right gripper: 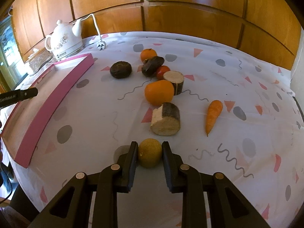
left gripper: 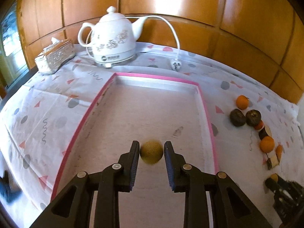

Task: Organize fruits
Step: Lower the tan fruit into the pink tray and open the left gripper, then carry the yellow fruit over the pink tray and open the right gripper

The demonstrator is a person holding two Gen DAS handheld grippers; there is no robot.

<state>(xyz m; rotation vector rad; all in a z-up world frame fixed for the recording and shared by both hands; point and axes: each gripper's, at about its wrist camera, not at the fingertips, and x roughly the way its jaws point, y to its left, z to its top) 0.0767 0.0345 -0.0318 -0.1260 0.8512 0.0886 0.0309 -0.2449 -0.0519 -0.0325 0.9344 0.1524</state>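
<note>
In the left wrist view my left gripper [left gripper: 152, 150] hangs over the near part of the pink-rimmed tray [left gripper: 155, 76]. Its pads close around a small yellow-green fruit [left gripper: 151, 153] that looks blurred. My right gripper [right gripper: 149, 152] is shut on a second yellow-green fruit [right gripper: 150, 153], low over the tablecloth to the right of the tray [right gripper: 57, 98]. Beyond it lie two oranges [right gripper: 159, 92] [right gripper: 148, 54], two dark round fruits [right gripper: 120, 70] [right gripper: 152, 66] and a small red fruit [right gripper: 163, 71]. A left gripper finger [right gripper: 28, 94] shows above the tray.
Two cut wood pieces [right gripper: 166, 119] [right gripper: 173, 79] and a carrot [right gripper: 213, 114] lie among the fruits. A white kettle [left gripper: 112, 38], its loose plug [left gripper: 175, 65] and a tissue box [left gripper: 55, 57] stand behind the tray by the wooden wall. The table edge runs along the left.
</note>
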